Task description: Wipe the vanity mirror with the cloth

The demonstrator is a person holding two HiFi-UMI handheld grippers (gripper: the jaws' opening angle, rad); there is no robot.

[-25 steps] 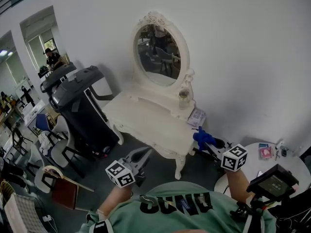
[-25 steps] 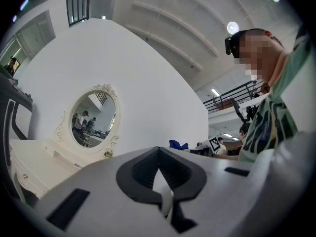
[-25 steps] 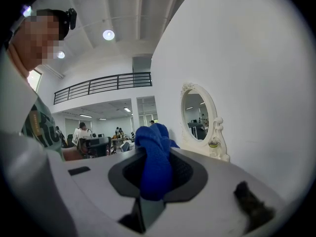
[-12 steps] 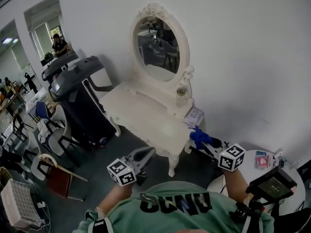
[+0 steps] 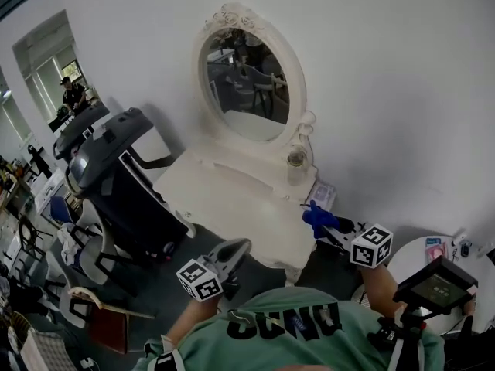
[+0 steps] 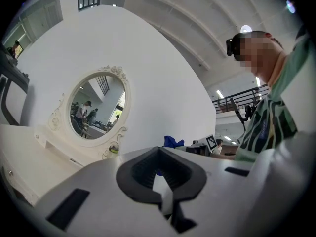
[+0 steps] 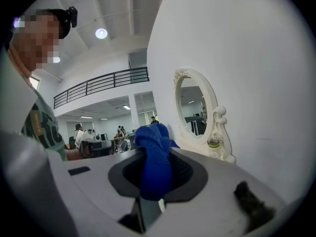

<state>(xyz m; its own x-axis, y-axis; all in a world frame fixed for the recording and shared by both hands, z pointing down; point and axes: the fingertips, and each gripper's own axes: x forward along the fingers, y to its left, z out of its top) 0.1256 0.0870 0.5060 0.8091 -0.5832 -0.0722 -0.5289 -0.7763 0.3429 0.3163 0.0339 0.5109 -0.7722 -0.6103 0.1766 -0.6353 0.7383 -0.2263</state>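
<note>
In front of the white vanity, we hold the right gripper (image 5: 331, 227) with its jaws clamped on the blue cloth (image 5: 317, 216). The cloth bunches up between the jaws and pokes out past their tips, near the tabletop's (image 5: 220, 199) right end and well apart from the oval vanity mirror (image 5: 246, 83) standing at the back. Our left gripper (image 5: 234, 248) hangs lower, just off the tabletop's front edge, its 2 jaws drawn together with nothing between them.
</note>
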